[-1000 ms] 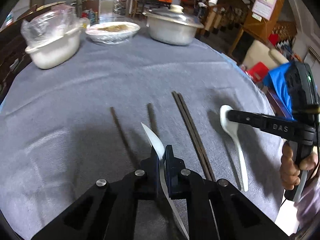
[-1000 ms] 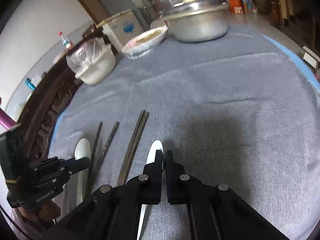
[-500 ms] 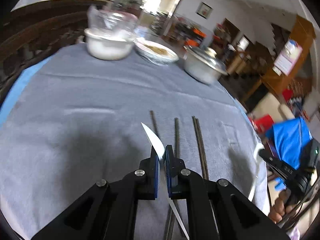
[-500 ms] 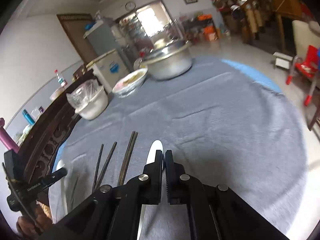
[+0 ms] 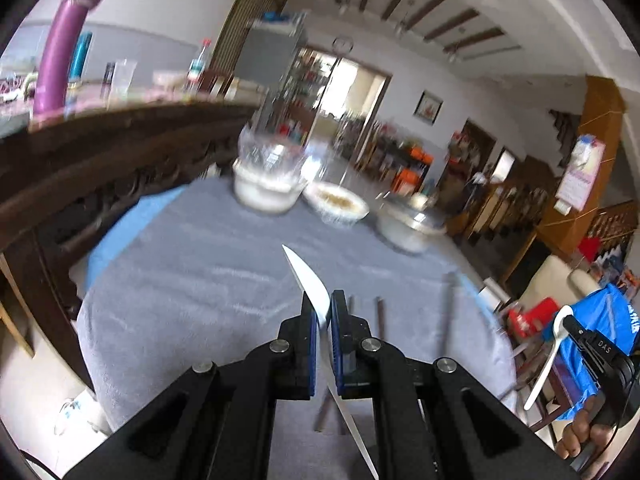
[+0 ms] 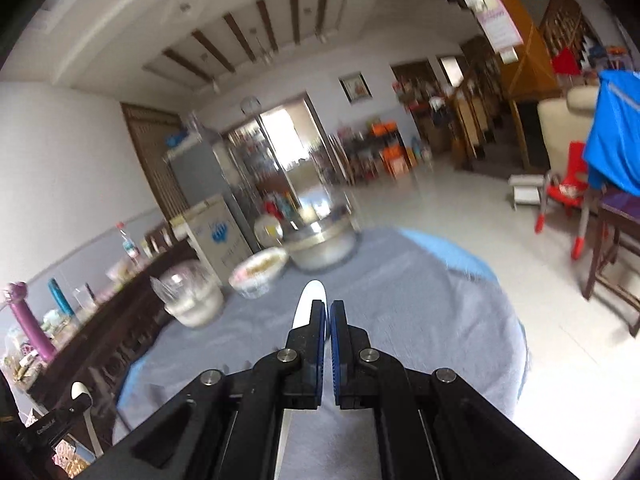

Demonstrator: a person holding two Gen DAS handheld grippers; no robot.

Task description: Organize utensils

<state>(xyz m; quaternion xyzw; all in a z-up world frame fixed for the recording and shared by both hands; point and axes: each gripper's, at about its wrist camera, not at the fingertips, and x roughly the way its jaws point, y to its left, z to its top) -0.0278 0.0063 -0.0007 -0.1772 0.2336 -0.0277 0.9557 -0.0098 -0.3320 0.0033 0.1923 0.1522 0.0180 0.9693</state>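
Both spoons were up off the counter [image 5: 180, 280] — the left claw [image 5: 324, 312] clenched a white spoon [image 5: 308, 280], the right claw [image 6: 327, 320] gripped another spoon [image 6: 308, 300]. Chopsticks [image 5: 380, 316] lay at four o'clock of the left claw. Next, probably, comes carrying each spoon to a resting place.

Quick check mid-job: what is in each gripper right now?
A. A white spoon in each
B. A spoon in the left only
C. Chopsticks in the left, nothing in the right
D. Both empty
A. The left gripper has its jaws shut on a white spoon, and the right gripper clamps another white spoon; the chopsticks lie on the table.
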